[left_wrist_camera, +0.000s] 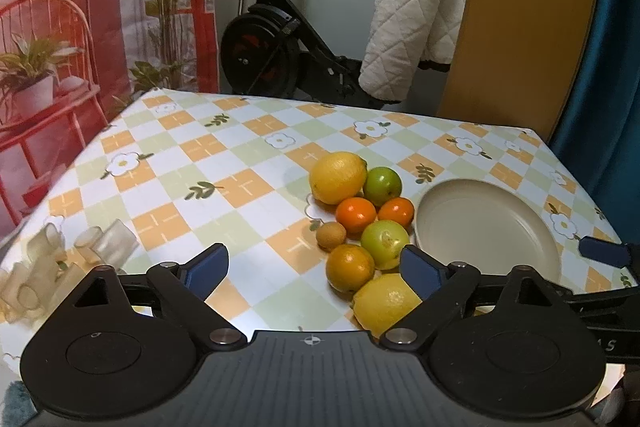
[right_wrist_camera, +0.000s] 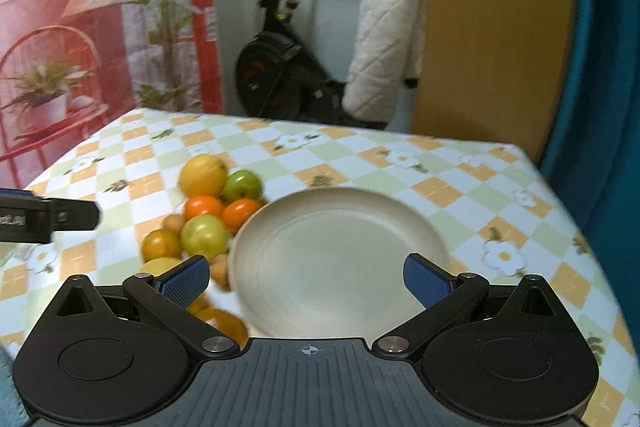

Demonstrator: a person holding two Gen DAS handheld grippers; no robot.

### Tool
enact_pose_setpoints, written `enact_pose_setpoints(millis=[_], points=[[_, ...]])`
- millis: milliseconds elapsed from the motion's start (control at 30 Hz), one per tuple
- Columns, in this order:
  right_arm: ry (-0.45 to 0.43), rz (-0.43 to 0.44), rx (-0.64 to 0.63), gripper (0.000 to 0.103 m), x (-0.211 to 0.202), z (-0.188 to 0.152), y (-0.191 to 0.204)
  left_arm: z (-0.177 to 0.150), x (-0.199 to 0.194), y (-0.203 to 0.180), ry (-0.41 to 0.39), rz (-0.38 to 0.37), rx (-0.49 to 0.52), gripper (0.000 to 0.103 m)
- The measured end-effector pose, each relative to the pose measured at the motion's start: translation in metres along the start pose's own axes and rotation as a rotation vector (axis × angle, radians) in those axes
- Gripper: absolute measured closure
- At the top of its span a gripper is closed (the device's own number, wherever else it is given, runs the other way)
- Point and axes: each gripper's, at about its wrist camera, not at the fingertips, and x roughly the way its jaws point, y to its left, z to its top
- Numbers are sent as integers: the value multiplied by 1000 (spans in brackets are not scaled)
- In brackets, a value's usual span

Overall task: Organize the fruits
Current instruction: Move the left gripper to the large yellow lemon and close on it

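The cluster of round fruit lies on the checked tablecloth just left of the empty cream round plate [left_wrist_camera: 486,227], nearest the left gripper [left_wrist_camera: 314,269], whose jaws gape wide like the right gripper's [right_wrist_camera: 306,277]: two yellow lemons [left_wrist_camera: 338,177], two green fruits [left_wrist_camera: 382,182], at least three oranges [left_wrist_camera: 355,215], one small brown fruit [left_wrist_camera: 331,235].

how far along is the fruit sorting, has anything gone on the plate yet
Nothing looks done: the plate holds no fruit. The lemons, limes and oranges sit clustered on the tablecloth to its left. Nothing is in hand either: the left tongs and right tongs are both open, holding nothing. Every fruit remains to be moved.
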Motion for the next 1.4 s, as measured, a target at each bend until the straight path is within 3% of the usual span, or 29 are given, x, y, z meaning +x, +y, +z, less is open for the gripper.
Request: enact_pose_setpoints(millis=[167,467,667,1000,1200,1400], points=[[61,67,-13,2,4,-7,3,-6,3,1,11,-51,-5,15],[118,93,-51,3,13,-22,9,-15,10,0,11,-135,-21,16],[135,93,-49,3,15,-25,7,-16,14,-7,50,-89,17,18],[151,104,-48,3,19,-31,6,-14,18,-3,78,-79,10,17],[103,141,-95,13,11,-27,15,-13,18,-1,80,-99,3,20],[82,201,-204,20,16,-20,36,-11,19,14,73,-115,-62,33]])
